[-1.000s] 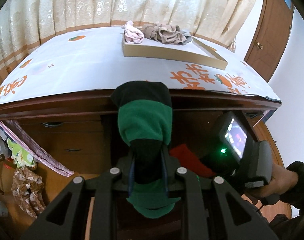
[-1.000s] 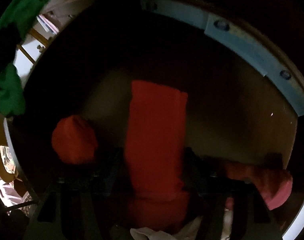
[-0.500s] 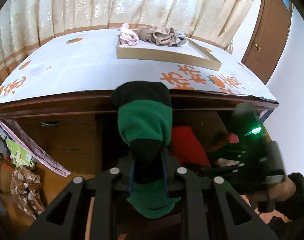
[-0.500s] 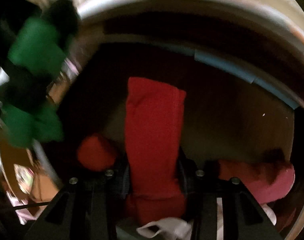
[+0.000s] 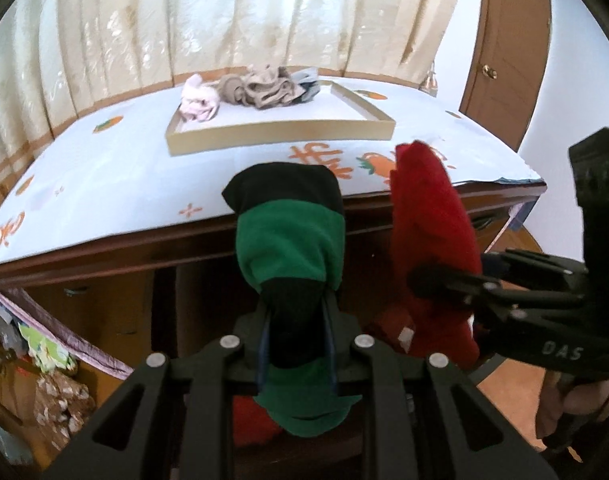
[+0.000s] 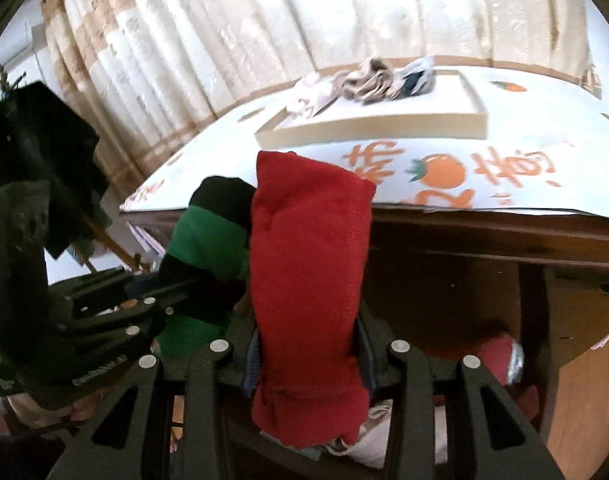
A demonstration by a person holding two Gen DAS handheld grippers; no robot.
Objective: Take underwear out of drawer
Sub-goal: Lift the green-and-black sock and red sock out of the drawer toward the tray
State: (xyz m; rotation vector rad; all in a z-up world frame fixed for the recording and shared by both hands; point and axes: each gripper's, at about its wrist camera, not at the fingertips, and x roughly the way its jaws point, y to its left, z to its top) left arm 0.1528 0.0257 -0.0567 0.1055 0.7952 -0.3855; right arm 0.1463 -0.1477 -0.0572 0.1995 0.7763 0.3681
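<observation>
Left fingers (image 5: 330, 320): drawn narrow, pinching a rolled green-and-black garment (image 5: 290, 248) that stands up out of the left gripper (image 5: 296, 344).
Right fingers (image 6: 362, 346): clamped part-way on a rolled red garment (image 6: 308, 280), which fills the gap of the right gripper (image 6: 308, 360) and rises above it.
Side by side: in the right wrist view the green-and-black roll sits just beside the red one, to its left; whether they touch I cannot tell.
Drawer (image 6: 444, 308): a dark open cavity under the table edge (image 6: 484, 226); both rolls are lifted up in front of it.
Left in the drawer: at least one more reddish bundle (image 6: 500, 356) low right, and pale cloth (image 6: 368, 444) below the red roll.
Tray (image 5: 280, 136): on the patterned tablecloth (image 5: 104, 176), well beyond both grippers, already holding a pink piece (image 5: 198, 100) and a beige-grey heap (image 5: 264, 88).
Progress: two pieces appear out and in hand; judging by the tray, they likely go there next, with more pieces to fetch.
</observation>
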